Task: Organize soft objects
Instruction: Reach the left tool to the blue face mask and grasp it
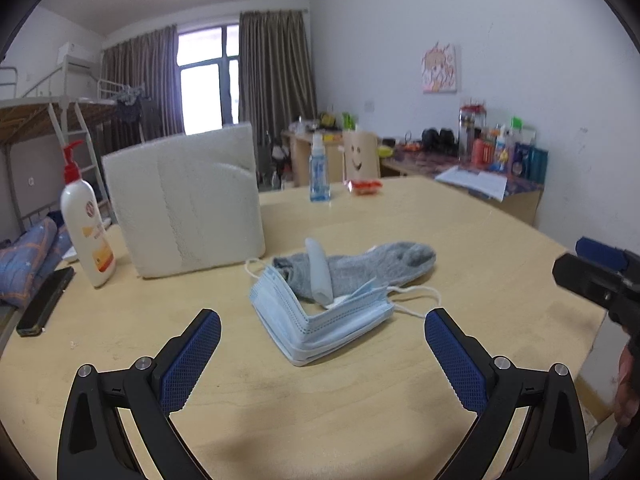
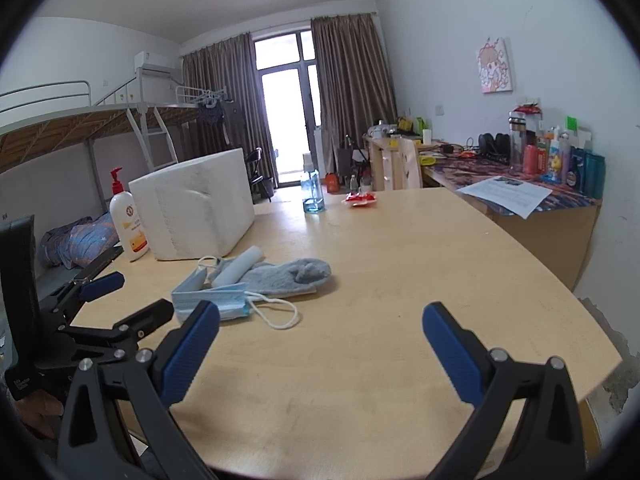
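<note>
- Left hand-held gripper (image 1: 322, 330): black frame w/ blue textured pads, jaws spread wide, nothing between them; hovers over the light wooden worktop (image 1: 360, 400), lower part of the left wrist frame.
- Right hand-held gripper (image 2: 321, 326): same build, also released & empty; sits low centre in the right wrist frame, over bare worktop.
- Light-blue pleated face masks w/ white ear loops (image 1: 320, 320): a folded stack, centre of left wrist frame, just ahead of the left pads. In right wrist view they lie at centre-left, one ear loop trailing toward frame centre.
- Grey knitted sock (image 1: 372, 268): lies flat behind the masks, its near end overlapping them; toe points to the right of frame.
- Pale blue-white rolled cloth or tube (image 1: 318, 270): rests across sock & masks, tilted; material hard to tell.
- White foam block w/ textured surface (image 1: 188, 200): stands upright, upper left of centre, just behind the soft pile.
- White lotion pump bottle w/ red pump top (image 1: 86, 224): upright, left of the foam block.
- Black phone (image 1: 46, 300): flat at far-left worktop edge.
- Clear blue spray bottle (image 1: 319, 172) & small red packet (image 1: 365, 186): far side of worktop, upper centre, near each other but apart.
- Part of a person's hand at lower-right edge of left wrist frame, behind the other gripper's black body.
</note>
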